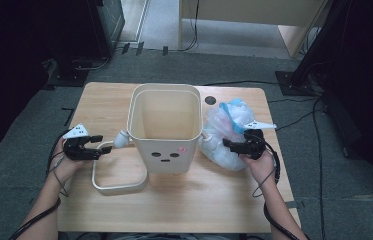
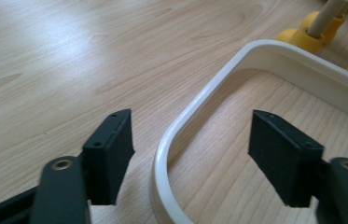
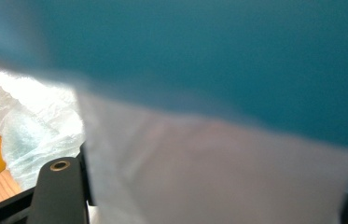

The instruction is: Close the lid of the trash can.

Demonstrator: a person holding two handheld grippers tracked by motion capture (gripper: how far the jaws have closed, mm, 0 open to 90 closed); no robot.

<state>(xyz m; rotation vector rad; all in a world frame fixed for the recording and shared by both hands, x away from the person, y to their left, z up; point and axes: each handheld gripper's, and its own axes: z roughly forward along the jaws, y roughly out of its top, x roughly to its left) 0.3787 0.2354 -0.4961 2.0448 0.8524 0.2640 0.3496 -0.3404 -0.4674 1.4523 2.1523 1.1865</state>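
Observation:
A cream bin (image 1: 164, 125) with a small face on its front stands upright in the middle of the wooden table (image 1: 199, 195). Its cream loop handle (image 1: 116, 185) lies flat on the table to the front left. My left gripper (image 1: 99, 146) is open, and the handle's curved corner (image 2: 171, 140) sits between the jaws without touching either pad (image 2: 111, 149). A crumpled clear plastic bag (image 1: 221, 132) with a blue strip lies right of the bin. My right gripper (image 1: 227, 145) is pushed against it, and blurred bag film (image 3: 209, 177) hides its jaws.
Yellow rounded pieces (image 2: 297, 35) sit at the bin's base. A small black disc (image 1: 210, 100) lies at the table's back right. Dark stands and cables (image 1: 294, 75) are on the grey carpet behind the table. Bare wood runs along the front edge.

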